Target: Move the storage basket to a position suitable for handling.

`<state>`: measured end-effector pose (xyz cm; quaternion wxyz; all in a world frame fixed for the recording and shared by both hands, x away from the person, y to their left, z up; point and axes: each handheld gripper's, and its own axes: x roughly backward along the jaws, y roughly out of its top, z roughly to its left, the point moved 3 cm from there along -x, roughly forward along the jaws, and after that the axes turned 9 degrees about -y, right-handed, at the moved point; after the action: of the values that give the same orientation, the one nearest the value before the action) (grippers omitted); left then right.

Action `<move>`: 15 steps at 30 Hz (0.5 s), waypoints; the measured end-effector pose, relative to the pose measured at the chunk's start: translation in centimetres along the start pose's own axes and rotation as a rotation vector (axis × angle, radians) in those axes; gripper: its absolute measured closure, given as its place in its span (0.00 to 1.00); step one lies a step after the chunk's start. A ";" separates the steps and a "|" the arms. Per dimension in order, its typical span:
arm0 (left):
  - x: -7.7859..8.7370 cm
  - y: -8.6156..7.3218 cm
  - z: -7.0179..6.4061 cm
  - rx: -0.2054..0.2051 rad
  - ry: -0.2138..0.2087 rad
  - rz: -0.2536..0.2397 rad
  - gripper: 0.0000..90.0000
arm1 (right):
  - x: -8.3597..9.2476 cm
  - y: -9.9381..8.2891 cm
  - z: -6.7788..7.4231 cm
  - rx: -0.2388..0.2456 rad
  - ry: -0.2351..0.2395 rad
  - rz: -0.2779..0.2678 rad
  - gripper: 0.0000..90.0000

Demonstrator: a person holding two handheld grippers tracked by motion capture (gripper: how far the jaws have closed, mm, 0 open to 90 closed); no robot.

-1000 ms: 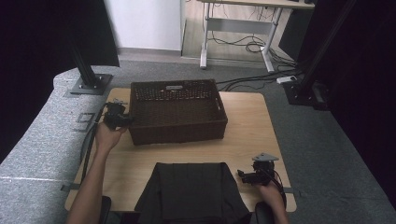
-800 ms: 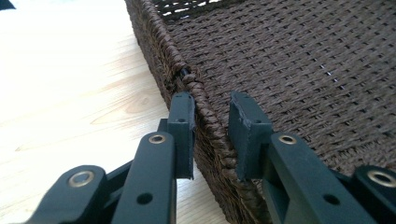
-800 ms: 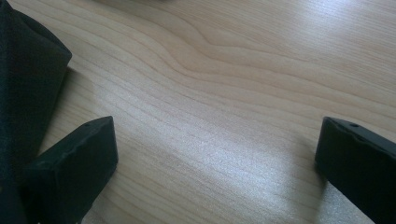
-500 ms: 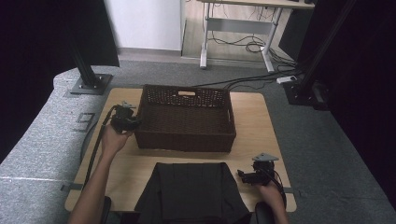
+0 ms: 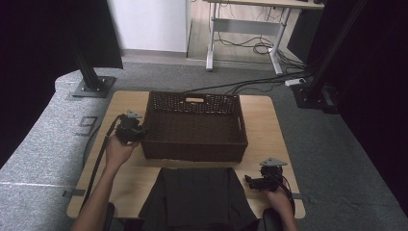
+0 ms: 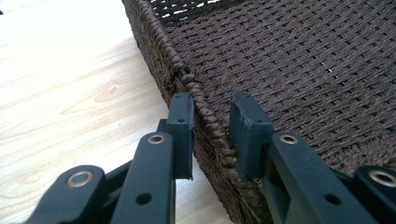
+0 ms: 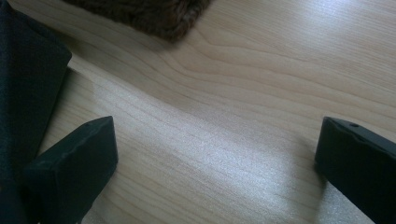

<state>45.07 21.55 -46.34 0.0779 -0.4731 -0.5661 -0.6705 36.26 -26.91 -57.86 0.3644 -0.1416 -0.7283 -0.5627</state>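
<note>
My left gripper (image 6: pixel 210 135) has its 2 jaws astride the braided rim of the dark brown wicker basket (image 5: pixel 192 126), pinching the basket's left wall, 1 pad outside and 1 inside. The basket sits open side up in the middle of the light wooden table (image 5: pixel 260 115). My right gripper (image 5: pixel 254 182) rests at the table's near right corner, jaws spread wide over bare wood, just beside the folded black cloth (image 5: pixel 197 197) lying at the near edge.
</note>
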 end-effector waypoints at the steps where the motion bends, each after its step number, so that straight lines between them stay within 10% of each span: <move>1: 0.1 -0.1 -0.1 -0.001 -0.001 0.001 0.79 | 0.0 0.0 0.0 -0.001 0.000 0.001 0.00; 15: 1.0 -1.4 -1.3 -0.002 -0.016 -0.012 0.78 | 0.0 0.0 0.0 -0.001 0.000 0.000 0.00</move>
<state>42.90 21.35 -46.43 0.0691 -0.4752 -0.5687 -0.6679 36.26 -26.90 -57.86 0.3646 -0.1416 -0.7280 -0.5631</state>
